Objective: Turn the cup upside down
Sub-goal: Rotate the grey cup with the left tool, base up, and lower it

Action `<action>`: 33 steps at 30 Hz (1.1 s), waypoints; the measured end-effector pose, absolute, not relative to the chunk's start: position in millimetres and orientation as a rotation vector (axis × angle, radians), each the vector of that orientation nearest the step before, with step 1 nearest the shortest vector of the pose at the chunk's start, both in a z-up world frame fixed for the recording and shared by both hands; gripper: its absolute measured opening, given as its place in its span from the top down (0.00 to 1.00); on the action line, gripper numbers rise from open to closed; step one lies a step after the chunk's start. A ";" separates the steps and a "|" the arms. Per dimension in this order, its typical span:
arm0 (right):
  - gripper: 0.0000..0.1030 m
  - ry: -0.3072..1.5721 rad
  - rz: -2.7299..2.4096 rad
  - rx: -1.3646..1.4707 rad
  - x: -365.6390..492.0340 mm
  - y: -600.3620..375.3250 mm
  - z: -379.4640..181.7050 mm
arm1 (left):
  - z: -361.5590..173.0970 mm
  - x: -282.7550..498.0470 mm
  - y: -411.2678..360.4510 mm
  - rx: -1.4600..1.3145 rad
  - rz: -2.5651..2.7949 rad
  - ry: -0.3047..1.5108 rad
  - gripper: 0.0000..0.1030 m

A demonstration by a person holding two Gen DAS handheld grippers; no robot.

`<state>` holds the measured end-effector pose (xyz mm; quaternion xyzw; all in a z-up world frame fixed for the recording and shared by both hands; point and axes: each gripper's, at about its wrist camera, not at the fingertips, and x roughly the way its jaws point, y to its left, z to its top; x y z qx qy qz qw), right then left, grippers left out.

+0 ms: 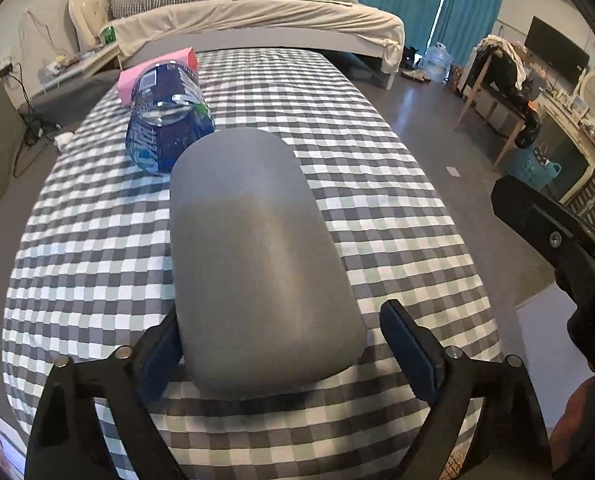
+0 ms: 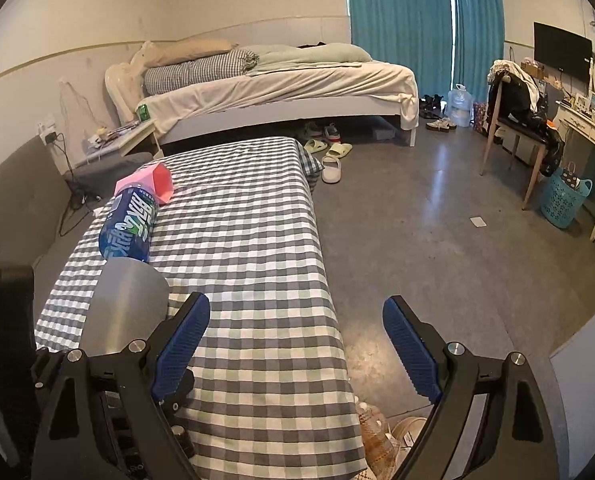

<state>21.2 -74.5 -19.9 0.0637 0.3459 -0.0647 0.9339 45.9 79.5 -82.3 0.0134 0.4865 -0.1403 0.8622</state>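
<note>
A grey cup (image 1: 253,256) stands on the checkered table (image 1: 377,216), its closed rounded end toward the camera's far side. My left gripper (image 1: 281,344) is open around the cup's near end: the left pad touches or nearly touches it, the right pad (image 1: 409,348) stands apart. The cup also shows in the right wrist view (image 2: 125,304) at the lower left. My right gripper (image 2: 297,344) is open and empty over the table's right edge, to the right of the cup. Part of it shows at the right in the left wrist view (image 1: 557,240).
A blue-labelled water bottle (image 1: 165,120) lies on the table just behind the cup, with a pink box (image 1: 157,68) behind it. The table's right edge (image 2: 329,280) drops to the floor. A bed (image 2: 277,88), chair (image 2: 513,120) and blue basket (image 2: 565,200) stand beyond.
</note>
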 end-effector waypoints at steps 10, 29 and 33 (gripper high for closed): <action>0.14 0.701 -0.127 0.108 23.2 -63.8 -18.1 | -57.3 41.5 104.7 -0.008 -0.308 0.961 0.25; 0.14 0.657 -0.157 0.146 15.8 -73.2 -12.3 | -50.9 16.3 113.0 0.061 -0.331 0.950 0.09; 0.14 0.675 -0.156 0.154 17.5 -74.1 -15.4 | -69.4 21.1 107.8 0.076 -0.360 1.029 0.09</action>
